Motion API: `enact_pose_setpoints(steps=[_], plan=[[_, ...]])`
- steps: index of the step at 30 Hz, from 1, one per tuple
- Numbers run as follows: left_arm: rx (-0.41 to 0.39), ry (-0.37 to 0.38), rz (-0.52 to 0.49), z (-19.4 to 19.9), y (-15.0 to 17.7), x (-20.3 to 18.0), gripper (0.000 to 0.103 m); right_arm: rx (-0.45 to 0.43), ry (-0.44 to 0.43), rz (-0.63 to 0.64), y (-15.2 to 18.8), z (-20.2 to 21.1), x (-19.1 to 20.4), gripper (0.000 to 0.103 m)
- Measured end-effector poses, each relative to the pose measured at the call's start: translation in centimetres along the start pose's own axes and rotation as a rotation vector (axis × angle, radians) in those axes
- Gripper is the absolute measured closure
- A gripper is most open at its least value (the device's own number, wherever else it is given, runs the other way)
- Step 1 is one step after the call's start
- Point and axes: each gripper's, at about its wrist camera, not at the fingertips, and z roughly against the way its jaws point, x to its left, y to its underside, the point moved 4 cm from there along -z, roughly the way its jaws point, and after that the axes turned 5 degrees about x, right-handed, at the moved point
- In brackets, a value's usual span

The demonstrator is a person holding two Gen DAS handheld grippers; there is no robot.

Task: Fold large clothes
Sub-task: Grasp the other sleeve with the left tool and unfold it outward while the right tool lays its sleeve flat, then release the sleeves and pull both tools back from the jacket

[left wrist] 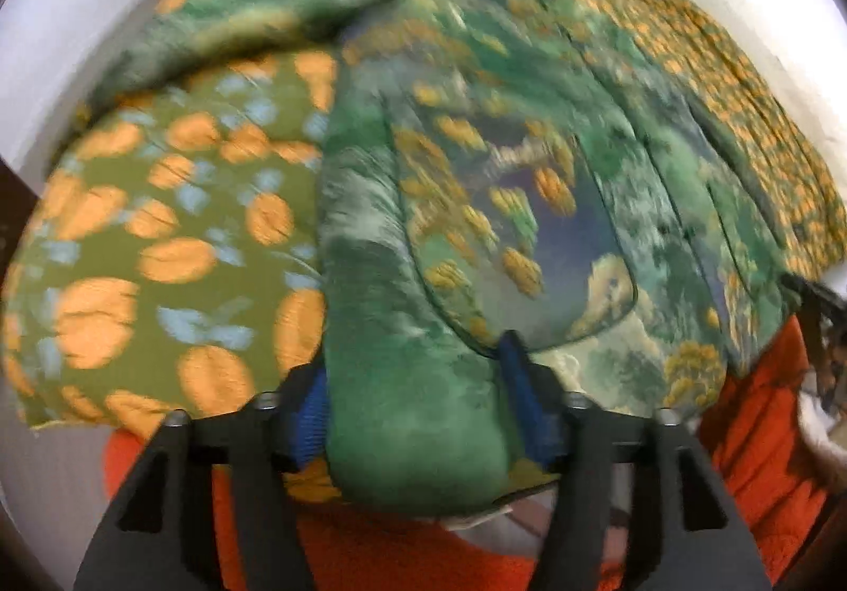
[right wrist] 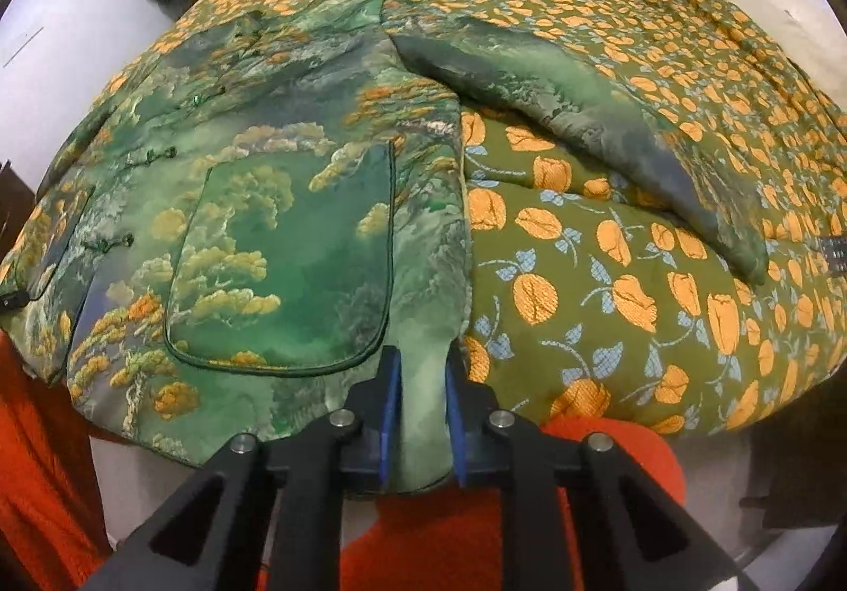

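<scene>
We pinch the green jacket's [right wrist: 296, 231] hem with both tongs — left gripper [left wrist: 415, 411], right gripper [right wrist: 421, 411] — on the orange-flowered bedspread [right wrist: 609, 273], sleeve [right wrist: 582, 115] outstretched.

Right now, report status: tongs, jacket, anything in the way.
Left tongs shut on jacket hem. Right tongs shut on jacket hem too. Jacket spread on floral bedspread, one sleeve flung out. Nothing blocking the fold.
</scene>
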Motion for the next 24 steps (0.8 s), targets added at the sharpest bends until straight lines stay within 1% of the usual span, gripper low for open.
enact_pose_setpoints(steps=[1, 2, 3, 5, 6, 8, 9, 10, 11, 13, 14, 15, 17, 20, 22, 24], plan=[[-0.037, -0.008, -0.007, 1.3, -0.3, 0.1, 0.028, -0.026, 0.003, -0.002, -0.1, 0.9, 0.0, 0.062], [-0.075, -0.029, -0.014, 2.8, -0.5, 0.2, 0.019, -0.047, 0.009, -0.002, -0.1, 1.5, 0.1, 0.052], [-0.108, -0.055, -0.020, 3.9, -0.7, 0.1, 0.010, -0.077, 0.021, -0.001, -0.2, 2.7, 0.0, 0.046], [-0.225, -0.125, -0.041, 7.5, -1.5, -0.1, 0.001, -0.131, 0.051, 0.006, -0.7, 4.8, 0.1, 0.041], [-0.273, -0.140, -0.052, 8.7, -2.0, -0.4, 0.001, -0.153, 0.058, 0.010, -0.7, 5.6, 0.2, 0.041], [-0.402, -0.190, -0.085, 11.9, -3.1, -1.7, 0.001, -0.222, 0.072, 0.016, -1.7, 8.0, 0.4, 0.041], [-0.444, -0.209, -0.099, 12.8, -3.5, -2.1, 0.000, -0.254, 0.074, 0.016, -2.2, 8.9, 0.5, 0.041], [-0.482, -0.229, -0.118, 13.7, -4.1, -3.0, 0.001, -0.304, 0.067, 0.016, -3.0, 10.3, 0.8, 0.041], [-0.499, -0.223, -0.142, 14.2, -4.6, -3.9, 0.000, -0.345, 0.053, 0.015, -3.5, 11.4, 1.1, 0.041], [-0.487, -0.183, -0.180, 14.1, -5.4, -5.5, 0.001, -0.404, 0.023, 0.012, -4.5, 12.9, 1.9, 0.030], [-0.476, -0.166, -0.187, 13.8, -5.6, -6.2, 0.001, -0.440, 0.011, 0.013, -5.1, 13.7, 2.5, 0.020], [-0.457, -0.141, -0.194, 13.3, -5.8, -7.1, 0.001, -0.459, 0.008, 0.016, -5.3, 14.0, 3.1, 0.020], [-0.390, -0.093, -0.195, 11.7, -6.3, -8.9, 0.001, -0.497, -0.003, 0.039, -5.8, 14.4, 4.7, 0.020], [-0.347, -0.056, -0.144, 10.1, -6.5, -11.0, 0.001, -0.507, -0.017, 0.058, -6.0, 13.9, 6.8, 0.020], [-0.350, -0.066, -0.128, 9.6, -6.3, -11.9, 0.001, -0.500, -0.057, 0.053, -5.8, 13.4, 7.9, 0.020], [-0.375, -0.109, -0.137, 9.5, -6.2, -12.7, 0.001, -0.488, -0.086, 0.041, -5.6, 13.0, 8.7, 0.020]])
